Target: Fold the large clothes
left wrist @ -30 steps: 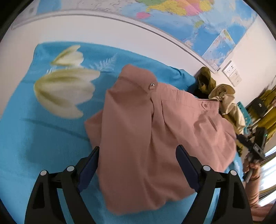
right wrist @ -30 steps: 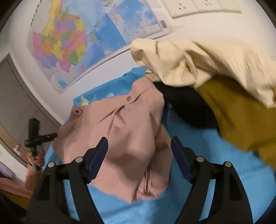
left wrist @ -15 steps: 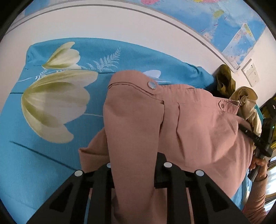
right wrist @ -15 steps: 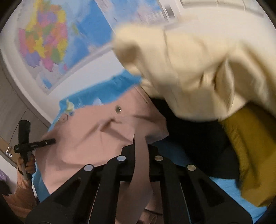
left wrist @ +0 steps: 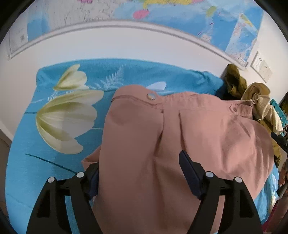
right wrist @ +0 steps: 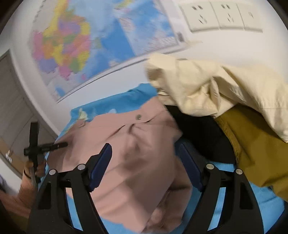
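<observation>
A dusty-pink garment [left wrist: 180,140] with metal snap buttons lies folded over on a blue flowered bedsheet [left wrist: 59,158]. It also shows in the right wrist view [right wrist: 133,158]. My left gripper [left wrist: 138,171] is open, its jaws spread on either side of the garment's near fold, holding nothing. My right gripper [right wrist: 144,162] is open too, jaws spread above the garment's other side, holding nothing. The left gripper's handle and the hand holding it show at the left of the right wrist view [right wrist: 36,144].
A pile of other clothes lies beside the pink garment: a cream one [right wrist: 216,90], a mustard one [right wrist: 255,149] and a black one [right wrist: 201,133]. A wall with maps [right wrist: 72,46] and sockets [right wrist: 221,16] runs behind the bed.
Both grippers were shut on the pink garment half a second ago and have opened, letting it drop. The garment now lies folded over on the sheet.
</observation>
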